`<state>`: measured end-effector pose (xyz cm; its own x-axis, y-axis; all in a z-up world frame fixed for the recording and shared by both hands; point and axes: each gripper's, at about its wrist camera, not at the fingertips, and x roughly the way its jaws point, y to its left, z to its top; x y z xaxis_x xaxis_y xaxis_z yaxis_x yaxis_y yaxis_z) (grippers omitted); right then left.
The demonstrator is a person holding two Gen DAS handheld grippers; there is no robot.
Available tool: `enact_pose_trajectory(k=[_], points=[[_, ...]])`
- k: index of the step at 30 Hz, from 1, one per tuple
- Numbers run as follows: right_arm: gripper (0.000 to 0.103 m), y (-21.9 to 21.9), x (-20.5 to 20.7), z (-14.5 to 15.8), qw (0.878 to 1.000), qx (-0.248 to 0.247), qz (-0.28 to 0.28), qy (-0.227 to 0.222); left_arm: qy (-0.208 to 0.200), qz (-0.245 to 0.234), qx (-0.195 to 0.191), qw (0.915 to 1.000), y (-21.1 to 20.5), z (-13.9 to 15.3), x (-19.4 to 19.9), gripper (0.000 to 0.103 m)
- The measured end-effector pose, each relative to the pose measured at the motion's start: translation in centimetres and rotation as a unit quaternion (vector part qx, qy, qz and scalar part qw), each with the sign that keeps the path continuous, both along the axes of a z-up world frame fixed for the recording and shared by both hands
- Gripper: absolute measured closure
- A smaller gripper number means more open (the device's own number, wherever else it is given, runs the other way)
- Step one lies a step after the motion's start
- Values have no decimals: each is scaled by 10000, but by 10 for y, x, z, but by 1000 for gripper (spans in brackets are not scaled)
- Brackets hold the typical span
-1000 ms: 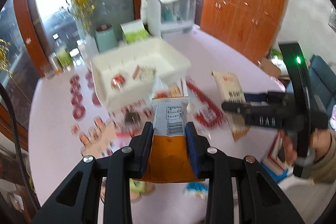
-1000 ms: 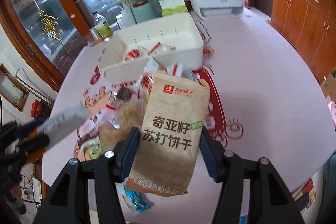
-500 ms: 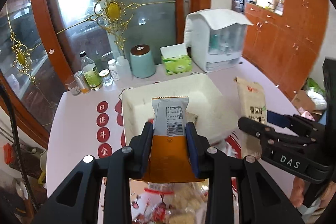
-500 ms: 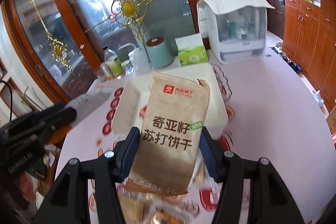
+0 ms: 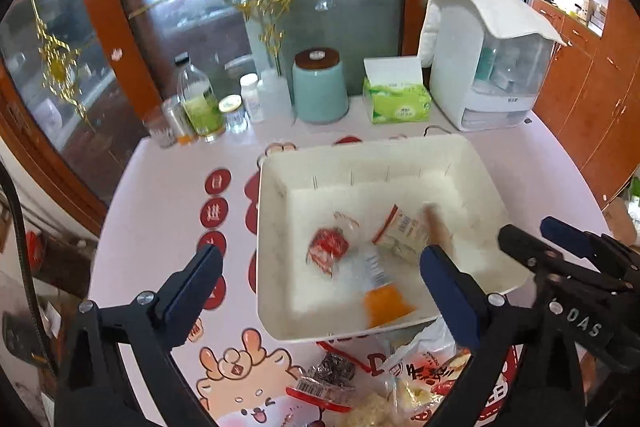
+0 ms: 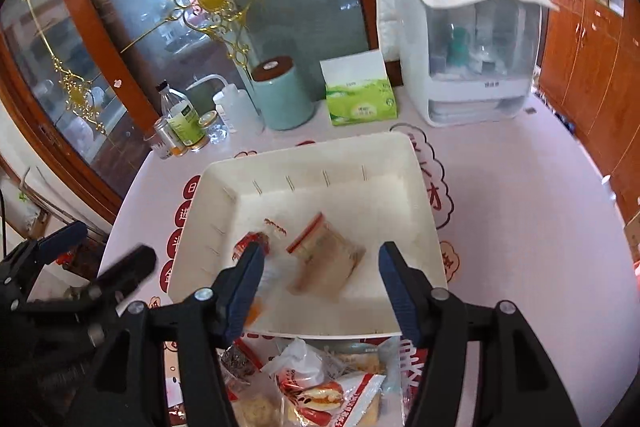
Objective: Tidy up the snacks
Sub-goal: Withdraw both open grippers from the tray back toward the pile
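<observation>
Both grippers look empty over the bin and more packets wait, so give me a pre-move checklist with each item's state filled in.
1. Left gripper open and empty: ok.
2. Right gripper open and empty: ok.
3. Orange packet inside the white bin: ok, though blurred, so whether it has settled: cannot tell.
4. Tan cracker bag inside the bin: ok, lying flat on its floor.
5. Snack pile on the table before the bin, within view for the next pick: ok.
6. Grippers clear of each other: cannot tell; the right gripper sits close beside the left one's right finger.
</observation>
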<state>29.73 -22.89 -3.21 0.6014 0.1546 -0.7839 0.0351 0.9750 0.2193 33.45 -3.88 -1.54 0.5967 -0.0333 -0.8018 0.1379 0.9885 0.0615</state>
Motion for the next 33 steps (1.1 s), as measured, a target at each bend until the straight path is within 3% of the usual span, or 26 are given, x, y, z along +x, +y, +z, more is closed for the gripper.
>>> enact_pose_trajectory(k=[11,22,29,33], points=[[40,1,-23,-9,9995,-221,-64,207,116,182,-192,9996,18,-11,-29,4],[39,18,-76,21,9986,-457,146,-215,-172,163,-742,9970,36,15,-68,4],[39,15,-107,33,9995,-181,78,-261,-658,-71,-470,9967,34,39,-106,4],[39,15,-125,41,9981,-412,-117,-436,-915,-271,-384,9947,32,52,-130,4]])
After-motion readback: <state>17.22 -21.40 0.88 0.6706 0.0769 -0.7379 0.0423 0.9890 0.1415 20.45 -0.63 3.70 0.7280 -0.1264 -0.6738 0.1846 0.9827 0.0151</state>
